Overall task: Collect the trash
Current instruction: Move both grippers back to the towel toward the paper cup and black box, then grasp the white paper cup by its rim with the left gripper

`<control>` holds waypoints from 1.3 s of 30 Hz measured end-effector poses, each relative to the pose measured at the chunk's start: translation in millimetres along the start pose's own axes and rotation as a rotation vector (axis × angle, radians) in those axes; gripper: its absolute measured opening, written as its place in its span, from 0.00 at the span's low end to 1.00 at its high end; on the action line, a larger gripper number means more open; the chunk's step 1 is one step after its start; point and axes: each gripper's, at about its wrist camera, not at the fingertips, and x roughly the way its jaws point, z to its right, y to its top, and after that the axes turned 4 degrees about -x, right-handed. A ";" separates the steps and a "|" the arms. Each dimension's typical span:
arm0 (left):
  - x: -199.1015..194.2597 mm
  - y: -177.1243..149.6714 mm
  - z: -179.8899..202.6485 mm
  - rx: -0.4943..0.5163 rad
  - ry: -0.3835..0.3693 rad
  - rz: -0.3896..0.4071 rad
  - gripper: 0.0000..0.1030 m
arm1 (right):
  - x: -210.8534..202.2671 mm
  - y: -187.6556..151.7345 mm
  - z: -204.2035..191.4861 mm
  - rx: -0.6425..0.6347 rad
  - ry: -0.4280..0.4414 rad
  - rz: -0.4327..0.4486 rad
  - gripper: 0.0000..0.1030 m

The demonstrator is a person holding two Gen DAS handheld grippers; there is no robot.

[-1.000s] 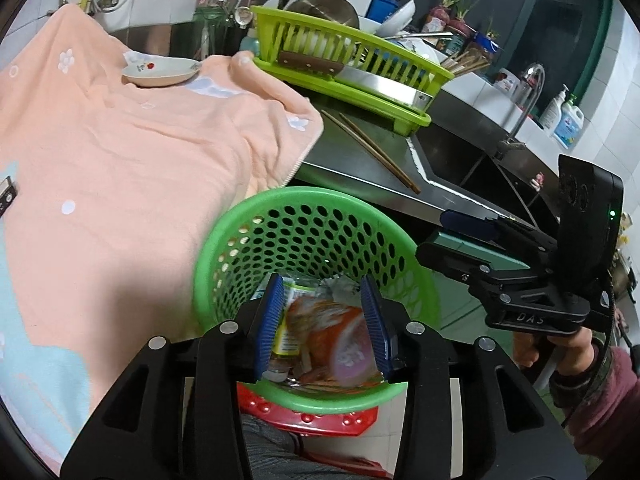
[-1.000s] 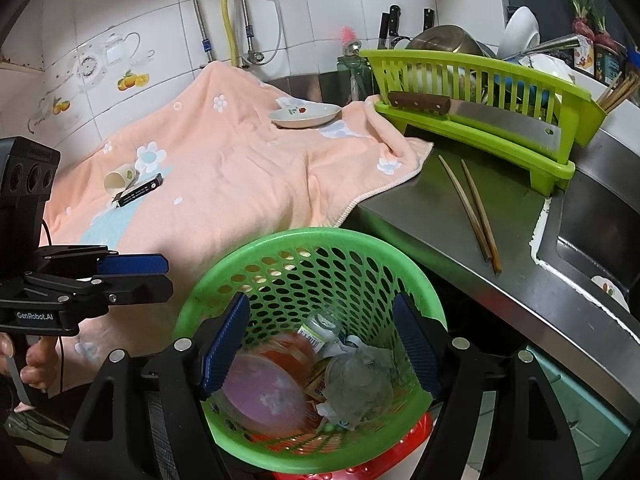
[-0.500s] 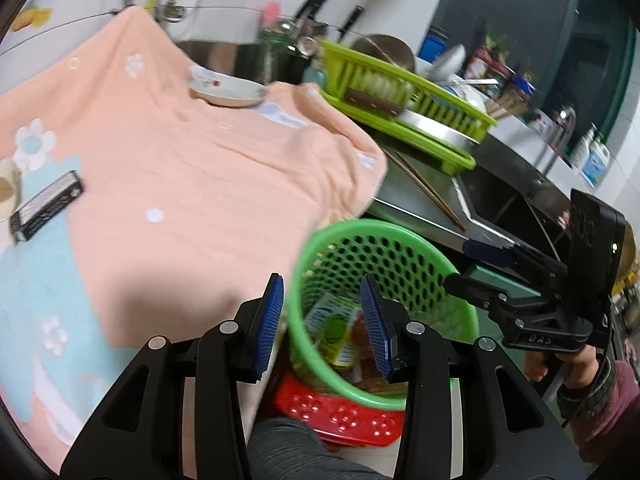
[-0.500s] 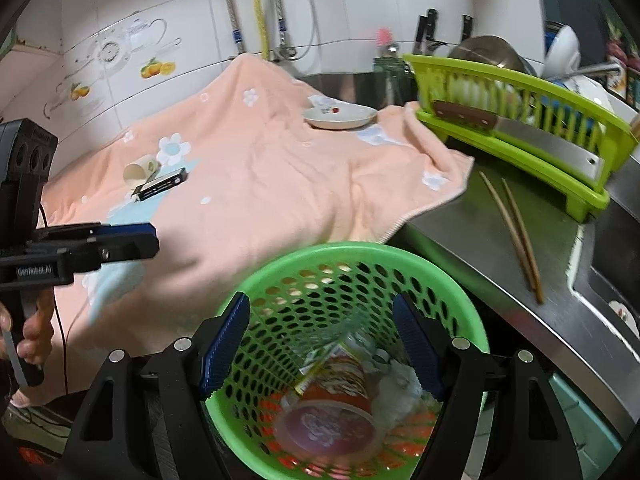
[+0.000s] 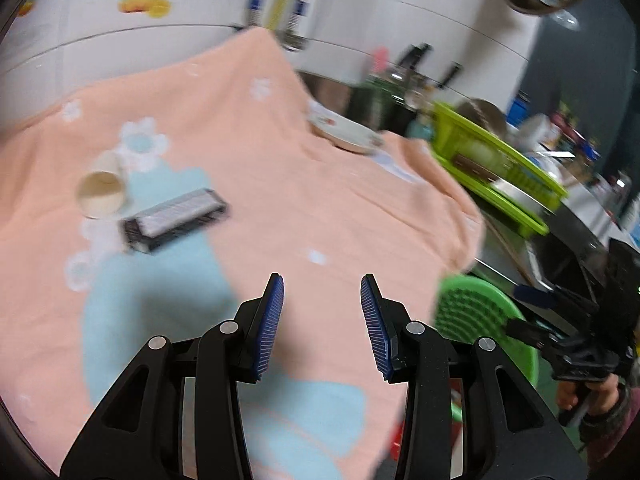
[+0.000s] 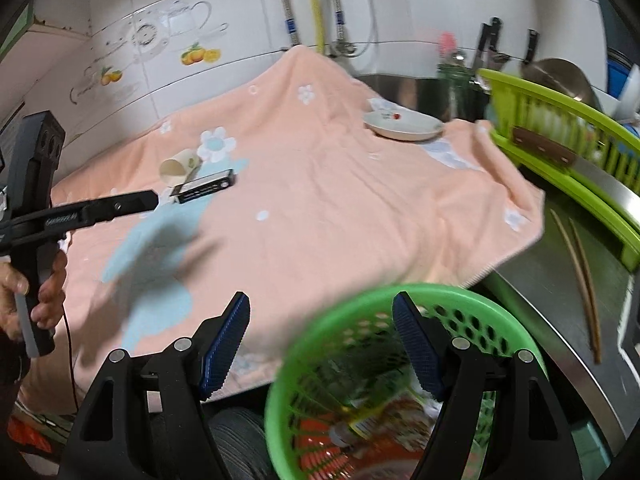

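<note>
Looking through the left camera, I see my left gripper (image 5: 322,322) above the peach towel (image 5: 340,208), its jaws apart and nothing between them. A paper cup (image 5: 100,192) lies on its side on the towel, just beside a dark flat pack (image 5: 174,220). My right gripper (image 6: 320,344) is wide and also holds nothing; it hangs over the rim of the green basket (image 6: 500,320), where trash (image 6: 372,428) lies inside. A dish (image 6: 402,126) sits at the towel's far edge.
</note>
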 end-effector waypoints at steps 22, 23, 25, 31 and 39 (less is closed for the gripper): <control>60.3 90.4 -180.5 -0.285 0.347 0.116 0.84 | 114.0 79.9 -81.8 -0.136 0.153 -0.064 0.69; 66.6 92.5 -184.5 -0.289 0.352 0.110 0.85 | 117.7 82.0 -83.7 -0.139 0.156 -0.067 0.69; 75.5 94.9 -189.4 -0.288 0.362 0.101 0.85 | 127.5 86.6 -87.1 -0.147 0.165 -0.074 0.69; 96.4 100.1 -208.0 -0.311 0.380 0.082 0.86 | 146.4 94.7 -93.6 -0.164 0.179 -0.087 0.69; 115.5 102.6 -219.2 -0.284 0.334 0.062 0.75 | 176.6 106.0 -103.6 -0.182 0.193 -0.119 0.69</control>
